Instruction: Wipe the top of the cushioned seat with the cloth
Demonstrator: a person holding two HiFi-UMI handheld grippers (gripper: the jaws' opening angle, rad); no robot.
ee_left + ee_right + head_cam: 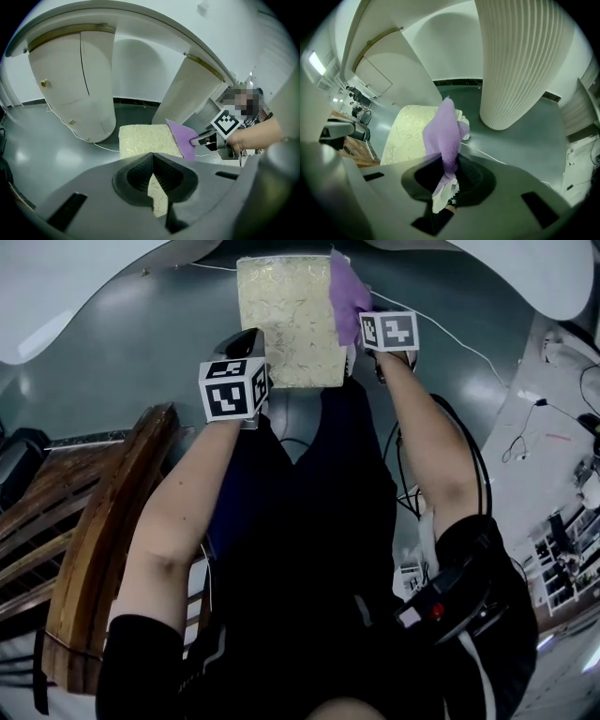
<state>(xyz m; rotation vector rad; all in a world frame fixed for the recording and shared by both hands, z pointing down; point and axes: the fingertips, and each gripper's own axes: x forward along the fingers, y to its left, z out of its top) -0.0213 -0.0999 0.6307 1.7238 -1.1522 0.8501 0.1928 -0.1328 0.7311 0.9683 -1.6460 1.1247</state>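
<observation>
Grippers first: your left gripper (pixel 153 156) is closed on nothing by the near left corner of the cream cushioned seat (pixel 289 320). Your right gripper (pixel 450 164) pinches the purple cloth (pixel 348 292) at the seat's right edge, with a ribbed white column (pixel 520 61) beyond.
</observation>
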